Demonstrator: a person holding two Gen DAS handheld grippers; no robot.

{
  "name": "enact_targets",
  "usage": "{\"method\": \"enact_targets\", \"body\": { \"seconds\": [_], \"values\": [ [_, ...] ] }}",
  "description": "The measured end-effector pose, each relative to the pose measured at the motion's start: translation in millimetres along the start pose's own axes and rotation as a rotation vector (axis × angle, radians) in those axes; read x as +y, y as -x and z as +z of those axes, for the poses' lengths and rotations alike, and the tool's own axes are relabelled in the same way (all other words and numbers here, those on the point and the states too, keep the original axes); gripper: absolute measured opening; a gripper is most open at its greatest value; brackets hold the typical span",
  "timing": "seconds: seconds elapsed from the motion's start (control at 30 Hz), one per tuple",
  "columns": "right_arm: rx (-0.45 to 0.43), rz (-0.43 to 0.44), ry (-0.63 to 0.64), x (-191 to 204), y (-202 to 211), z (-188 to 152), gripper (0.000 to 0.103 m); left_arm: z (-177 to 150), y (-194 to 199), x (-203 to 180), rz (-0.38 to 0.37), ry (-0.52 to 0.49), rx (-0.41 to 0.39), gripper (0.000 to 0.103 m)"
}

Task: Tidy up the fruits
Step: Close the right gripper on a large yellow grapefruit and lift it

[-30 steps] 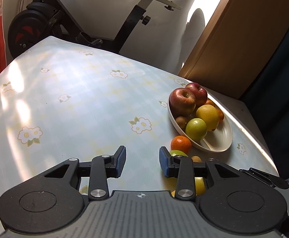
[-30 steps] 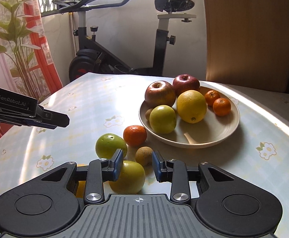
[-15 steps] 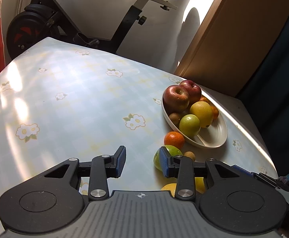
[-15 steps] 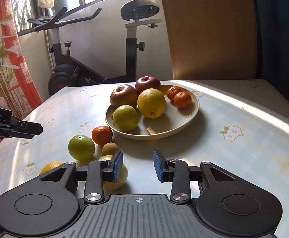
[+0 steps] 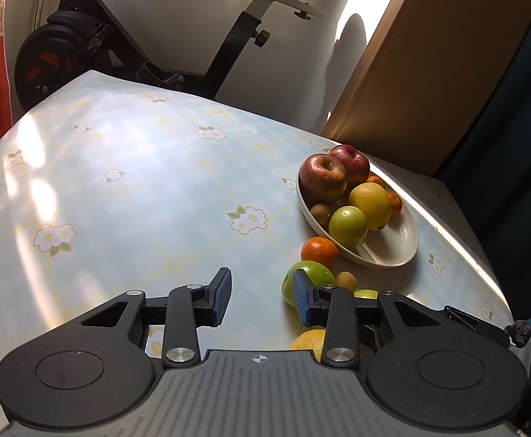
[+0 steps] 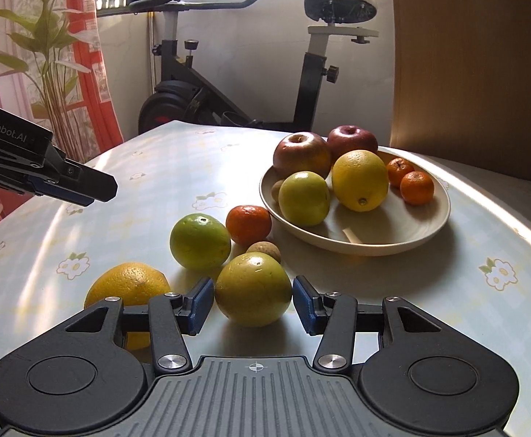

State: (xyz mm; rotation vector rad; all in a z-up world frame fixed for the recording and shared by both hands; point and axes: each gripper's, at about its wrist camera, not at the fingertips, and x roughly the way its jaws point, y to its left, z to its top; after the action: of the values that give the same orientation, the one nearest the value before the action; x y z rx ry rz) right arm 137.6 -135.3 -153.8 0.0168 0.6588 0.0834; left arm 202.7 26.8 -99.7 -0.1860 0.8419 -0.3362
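Note:
A beige bowl (image 6: 404,233) holds two red apples, a green apple, a yellow orange, two tangerines and a small brown fruit. On the table before it lie a green orange (image 6: 200,241), a tangerine (image 6: 248,224), a small brown fruit (image 6: 264,249), a yellow-green fruit (image 6: 252,289) and an orange (image 6: 127,286). My right gripper (image 6: 254,304) is open, with its pads on either side of the yellow-green fruit, not pressing it. My left gripper (image 5: 262,295) is open and empty over the table, left of the loose fruits; the green orange (image 5: 311,276) lies behind its right finger.
An exercise bike (image 6: 229,83) stands beyond the table's far edge. A wooden panel (image 6: 473,65) is at the back right, a plant and red curtain (image 6: 58,58) at the left. The left gripper shows at the left in the right wrist view (image 6: 47,173). The flowered tablecloth (image 5: 138,182) covers the table.
My right gripper has swung left and opened wider, so the yellow-green fruit now sits between its pads. My left gripper has shifted slightly, with the fruits further left in its view.

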Motion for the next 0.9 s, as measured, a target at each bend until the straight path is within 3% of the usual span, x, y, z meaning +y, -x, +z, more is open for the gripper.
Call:
{"method": "enact_targets", "body": {
  "seconds": [0.27,0.43,0.67,0.9],
  "values": [
    [-0.029,0.052,0.022,-11.8,0.1,-6.9,0.044,-0.6,-3.3,0.8,0.015,0.003,0.001,0.039],
    [-0.056,0.014,0.06,-14.7,6.3,-11.3,0.044,-1.2,-10.3,1.2,0.026,0.012,0.028,0.039],
    [-0.126,-0.017,-0.071,-36.3,16.1,-18.0,0.044,-3.5,-17.5,-2.6,-0.024,0.034,0.036,0.039],
    [-0.143,-0.008,-0.096,-42.3,17.0,-18.8,0.044,-5.3,-24.9,-11.2,-0.025,0.014,0.055,0.039]
  ]
}}
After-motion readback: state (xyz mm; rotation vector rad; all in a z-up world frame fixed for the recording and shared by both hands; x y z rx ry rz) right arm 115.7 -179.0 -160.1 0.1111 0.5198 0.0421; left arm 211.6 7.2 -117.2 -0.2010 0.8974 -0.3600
